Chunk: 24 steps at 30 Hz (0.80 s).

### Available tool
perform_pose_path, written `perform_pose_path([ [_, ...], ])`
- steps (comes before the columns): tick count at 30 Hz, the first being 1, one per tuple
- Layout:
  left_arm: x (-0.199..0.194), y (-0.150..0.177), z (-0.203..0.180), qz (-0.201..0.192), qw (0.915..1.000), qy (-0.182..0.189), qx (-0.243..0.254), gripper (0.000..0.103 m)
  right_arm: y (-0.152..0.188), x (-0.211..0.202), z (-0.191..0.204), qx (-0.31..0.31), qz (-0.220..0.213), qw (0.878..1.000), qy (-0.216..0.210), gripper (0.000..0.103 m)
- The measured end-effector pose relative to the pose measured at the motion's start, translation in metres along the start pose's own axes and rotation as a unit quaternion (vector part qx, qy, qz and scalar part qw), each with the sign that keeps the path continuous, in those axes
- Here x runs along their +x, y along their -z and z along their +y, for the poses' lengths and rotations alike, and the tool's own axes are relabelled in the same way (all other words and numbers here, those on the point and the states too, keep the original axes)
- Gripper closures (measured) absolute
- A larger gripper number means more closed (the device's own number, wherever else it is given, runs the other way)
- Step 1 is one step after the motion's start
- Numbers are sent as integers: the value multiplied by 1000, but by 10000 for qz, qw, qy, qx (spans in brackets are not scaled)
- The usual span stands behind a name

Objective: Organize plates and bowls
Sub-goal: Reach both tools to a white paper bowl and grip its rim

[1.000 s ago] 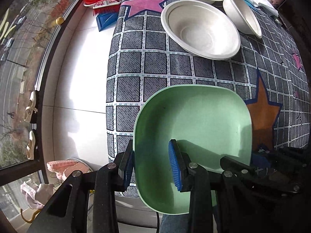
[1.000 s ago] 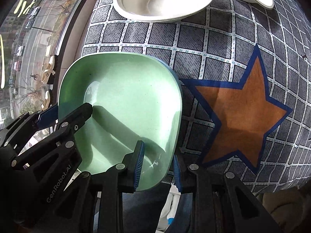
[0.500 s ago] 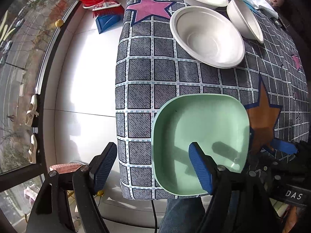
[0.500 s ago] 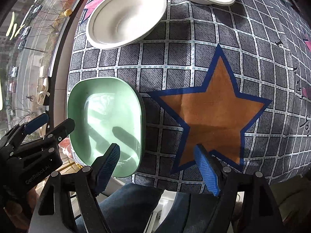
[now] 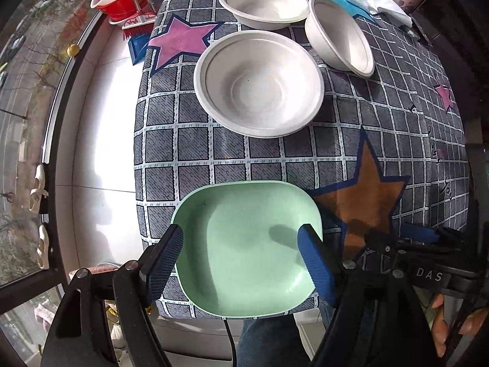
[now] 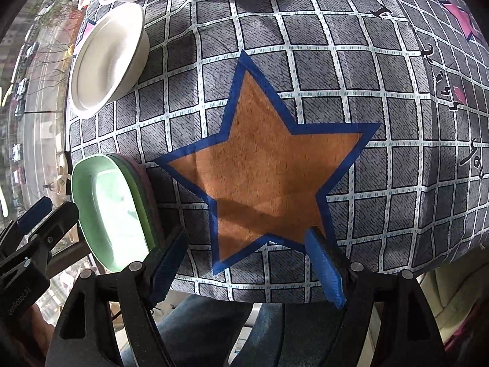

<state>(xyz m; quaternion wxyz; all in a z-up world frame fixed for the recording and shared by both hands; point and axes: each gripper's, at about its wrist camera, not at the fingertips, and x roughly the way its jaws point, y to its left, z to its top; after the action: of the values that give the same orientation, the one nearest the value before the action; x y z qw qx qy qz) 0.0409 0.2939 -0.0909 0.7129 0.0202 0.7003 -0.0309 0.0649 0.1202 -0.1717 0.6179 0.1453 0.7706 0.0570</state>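
- Green plate [image 5: 244, 244] sits at the near table edge, partly overhanging; a nudge could tip it off.
- Left gripper [image 5: 241, 263] and right gripper [image 6: 247, 263] are spread, empty.
- 3 white bowls [image 5: 259, 82] remain unstacked.

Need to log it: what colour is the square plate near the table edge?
Pale mint green plate, clearest in the left wrist view.
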Motion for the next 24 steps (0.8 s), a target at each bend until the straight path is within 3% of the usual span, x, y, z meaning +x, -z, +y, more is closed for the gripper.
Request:
perform_pose_path([
  [12,-15,-102,-68,-251,9979,-124,-580,22,-130,-47,-41,-465,-362,9983,-19,24],
  [20,-2,-182,-123,-517,9923,-613,-943,23,-211,-58,-55,-763,-576,9952,-198,24],
  [24,8,-208,-132,-571,9902,-952,-843,23,-244,-58,-55,-759,-639,9945,-331,24],
])
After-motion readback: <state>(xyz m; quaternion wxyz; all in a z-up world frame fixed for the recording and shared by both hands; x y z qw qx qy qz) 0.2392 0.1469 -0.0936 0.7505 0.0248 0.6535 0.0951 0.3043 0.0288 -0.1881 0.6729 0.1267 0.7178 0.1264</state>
